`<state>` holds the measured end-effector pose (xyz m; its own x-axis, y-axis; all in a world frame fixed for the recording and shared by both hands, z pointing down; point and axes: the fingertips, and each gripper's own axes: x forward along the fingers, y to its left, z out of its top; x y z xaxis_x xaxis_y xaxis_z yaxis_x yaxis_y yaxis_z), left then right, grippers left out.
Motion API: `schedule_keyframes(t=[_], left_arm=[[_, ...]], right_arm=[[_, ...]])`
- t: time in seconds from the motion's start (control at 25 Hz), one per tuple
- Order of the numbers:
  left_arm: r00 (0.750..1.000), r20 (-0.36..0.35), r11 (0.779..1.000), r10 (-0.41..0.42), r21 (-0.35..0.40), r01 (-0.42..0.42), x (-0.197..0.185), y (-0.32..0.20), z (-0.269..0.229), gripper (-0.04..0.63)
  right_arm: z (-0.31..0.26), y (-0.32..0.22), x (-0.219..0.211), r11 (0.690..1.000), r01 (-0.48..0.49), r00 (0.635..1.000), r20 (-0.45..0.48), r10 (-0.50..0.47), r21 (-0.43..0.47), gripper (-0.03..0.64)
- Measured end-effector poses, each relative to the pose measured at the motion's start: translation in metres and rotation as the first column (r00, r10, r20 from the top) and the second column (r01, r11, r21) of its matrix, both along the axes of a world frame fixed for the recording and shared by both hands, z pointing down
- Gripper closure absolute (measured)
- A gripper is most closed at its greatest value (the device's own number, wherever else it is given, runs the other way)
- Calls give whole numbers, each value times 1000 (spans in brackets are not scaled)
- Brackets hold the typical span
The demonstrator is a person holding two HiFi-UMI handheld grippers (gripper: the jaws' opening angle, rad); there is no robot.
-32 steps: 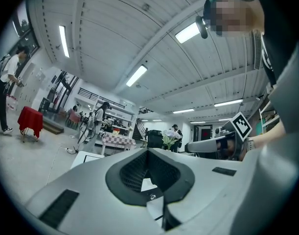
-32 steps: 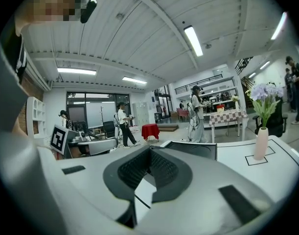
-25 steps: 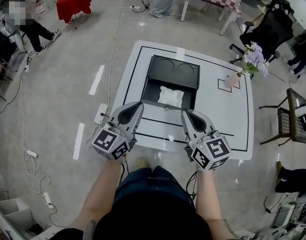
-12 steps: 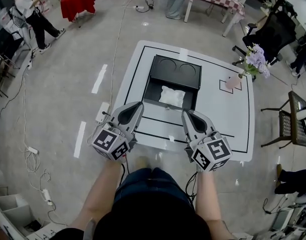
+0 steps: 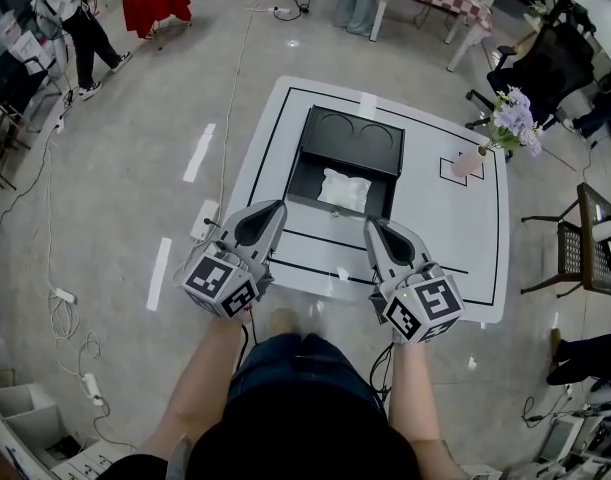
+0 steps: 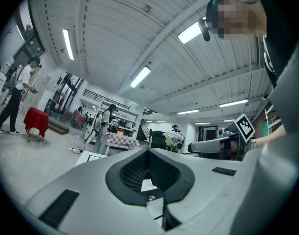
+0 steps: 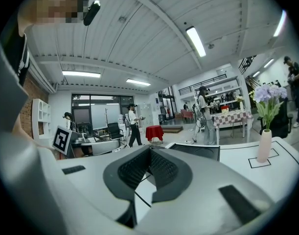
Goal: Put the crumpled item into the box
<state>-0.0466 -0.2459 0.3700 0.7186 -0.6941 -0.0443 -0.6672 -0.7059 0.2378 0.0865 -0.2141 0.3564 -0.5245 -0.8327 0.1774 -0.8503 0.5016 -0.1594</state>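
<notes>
White crumpled item [image 5: 342,190] in black box [image 5: 350,144]; left tool [image 5: 274,214], right tool [image 5: 371,227] pressed together.

black box [image 5: 351,144], white crumpled item [image 5: 343,190], white table [image 5: 455,230]

Crumpled item [image 5: 343,190] in the box [image 5: 351,134] (its near part), box on the surface [image 5: 435,238] — vase [image 5: 466,164] to its right

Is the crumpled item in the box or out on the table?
In the box: the head view shows the white crumpled item lying on the floor of the open black box, inside its walls.
</notes>
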Motion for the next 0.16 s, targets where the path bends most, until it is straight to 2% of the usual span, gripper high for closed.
schedule_keyframes(t=[0.16], left_arm=[[1000, 2, 1000, 9, 3, -9, 3, -1, 3, 595]], right_arm=[[2, -1, 2, 1000, -2, 1000, 1, 2, -3, 612]])
